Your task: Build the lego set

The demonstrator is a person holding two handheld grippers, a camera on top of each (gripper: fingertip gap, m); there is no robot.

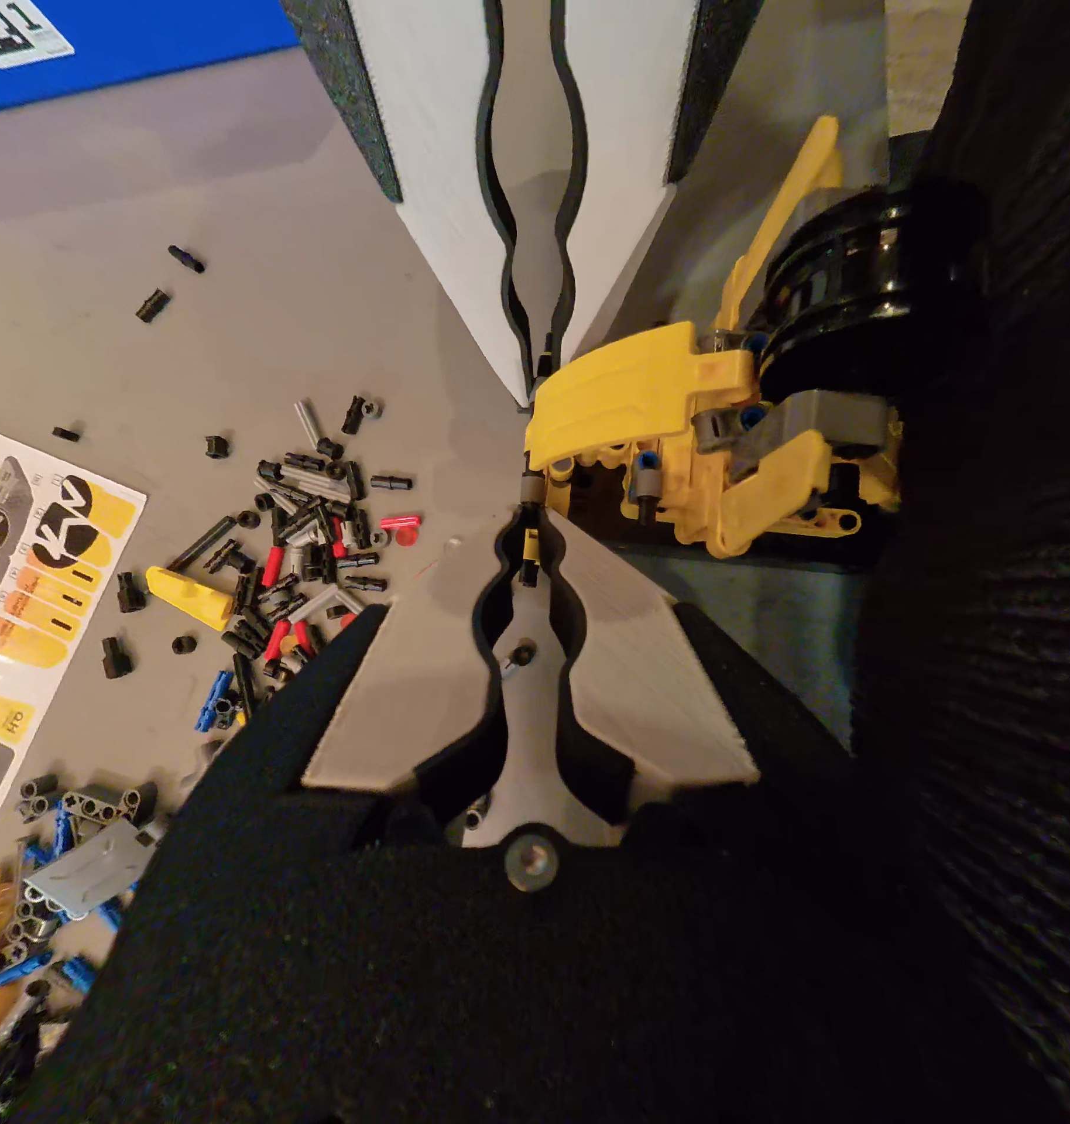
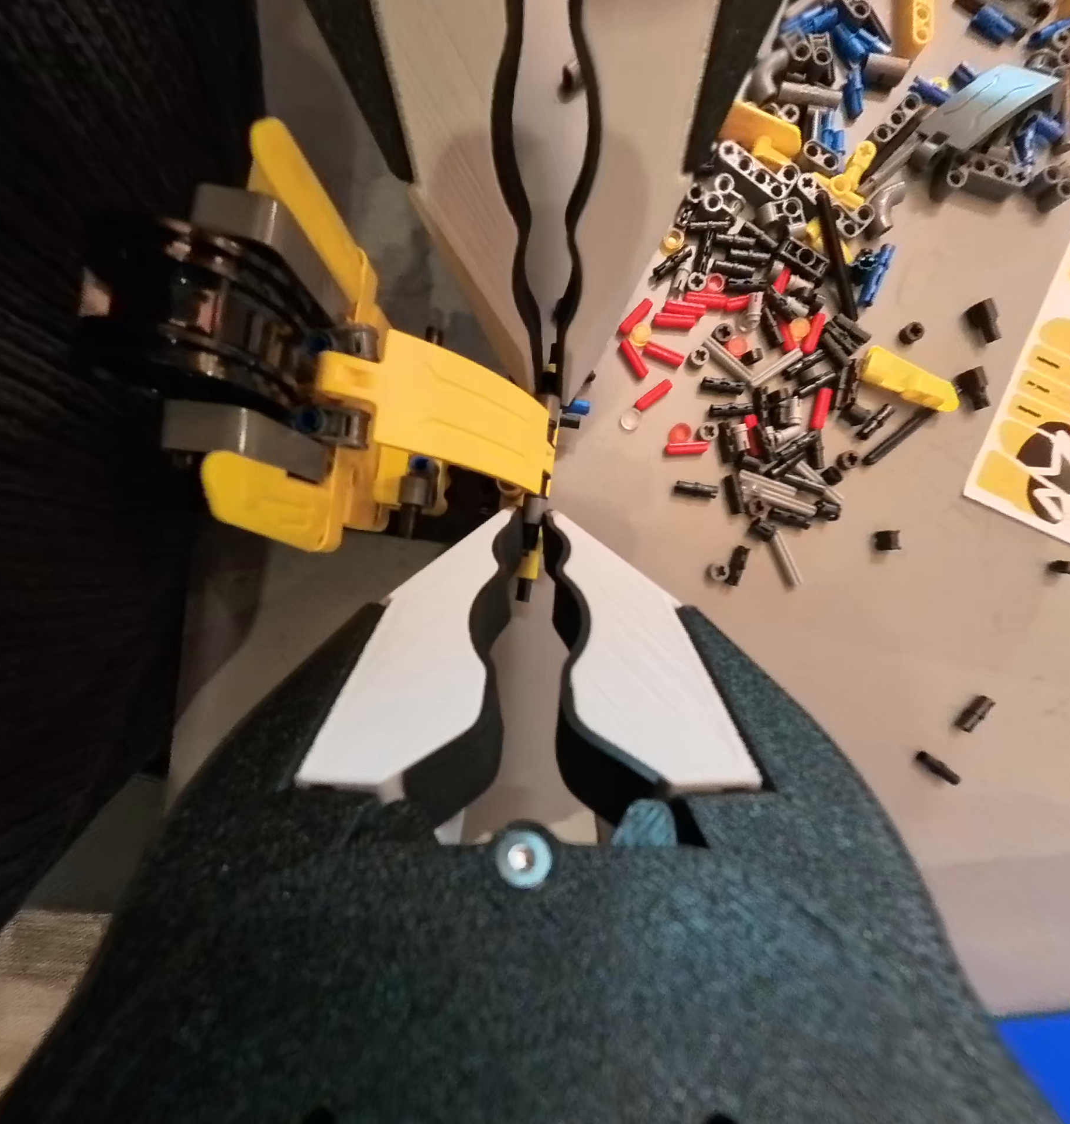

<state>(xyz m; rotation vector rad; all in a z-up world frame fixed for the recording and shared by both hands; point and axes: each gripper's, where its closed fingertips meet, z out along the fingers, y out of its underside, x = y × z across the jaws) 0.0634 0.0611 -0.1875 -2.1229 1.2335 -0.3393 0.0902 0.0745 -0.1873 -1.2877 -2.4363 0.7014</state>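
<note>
Pinching one end of a thin rod point(image 1: 528, 562), the left gripper point(image 1: 529, 517) has its jaws narrow, nearly closed, w/ a small yellow bit of the rod showing between the pads. The right gripper point(image 2: 529, 517) does the same at the opposite end, jaws just as narrow. The 2 grippers point at each other, tips near but apart. The rod spans the gap, w/ a grey bush point(image 1: 531, 486) on it about midway.

The rod lies right along the front edge of the model point(image 1: 611, 401), a part-built yellow vehicle, touching or just beside it; can't tell if it's seated in the holes there. The model is up off the worktop point(image 1: 277, 243), at the worktop's edge & against dark cloth point(image 1: 1007, 547), prob. a person's clothing.

Built so far: curved yellow panel on top, grey arms on blue pins, long yellow blade sticking up, black wheel point(image 1: 836, 267) at the rear. Underside looks open, w/ bare pins poking out.

Lots is loose. A pile of pins point(image 1: 313, 535) in black, grey & red lies near, left of the left gripper, w/ a yellow wedge point(image 1: 186, 593) at its side & a few strays further out. Beams point(image 2: 885, 140) in grey, blue & yellow sit in a second heap beyond. The sticker sheet point(image 1: 52, 547) beside the pile looks mostly full, so few or none are on the model. A blue slab point(image 1: 125, 36) lies at the far corner.
</note>
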